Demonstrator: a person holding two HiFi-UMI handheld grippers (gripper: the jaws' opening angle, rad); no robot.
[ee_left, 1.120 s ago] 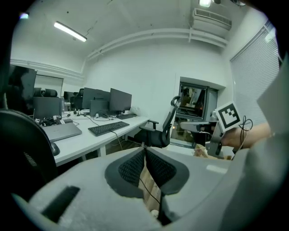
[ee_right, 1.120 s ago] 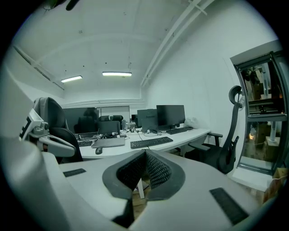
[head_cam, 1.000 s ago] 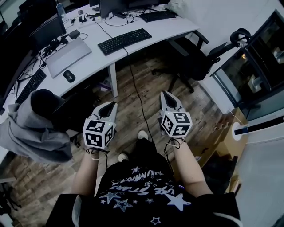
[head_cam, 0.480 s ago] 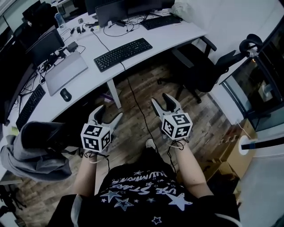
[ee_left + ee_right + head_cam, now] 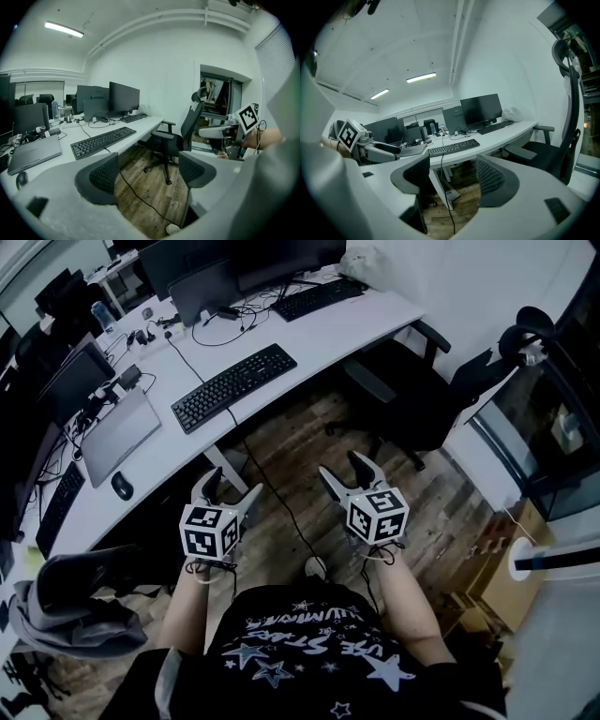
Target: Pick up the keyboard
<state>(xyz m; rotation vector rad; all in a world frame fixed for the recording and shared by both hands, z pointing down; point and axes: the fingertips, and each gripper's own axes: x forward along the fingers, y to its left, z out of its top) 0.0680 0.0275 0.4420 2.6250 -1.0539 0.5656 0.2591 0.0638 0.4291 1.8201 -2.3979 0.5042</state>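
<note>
A black keyboard (image 5: 234,385) lies on the white desk (image 5: 347,329), with its cable hanging over the front edge. It also shows in the left gripper view (image 5: 103,141) and the right gripper view (image 5: 453,147). Both grippers hang over the wood floor, short of the desk edge, and point toward it. My left gripper (image 5: 230,486) (image 5: 147,171) has its jaws opening wide, nothing between them. The jaws of my right gripper (image 5: 342,467) (image 5: 452,180) are also opening, about half spread, and empty. The keyboard sits ahead of both grippers, apart from them.
A closed laptop (image 5: 120,432) and a mouse (image 5: 120,486) lie left of the keyboard. Monitors (image 5: 202,277) and a second keyboard (image 5: 319,296) stand at the back. A black office chair (image 5: 422,381) stands to the right, and a chair draped with a grey jacket (image 5: 75,601) at lower left.
Both grippers have come nearer the desk, and their jaws have gone from shut to spread apart. The view has shifted, so the desk and keyboard sit closer.
</note>
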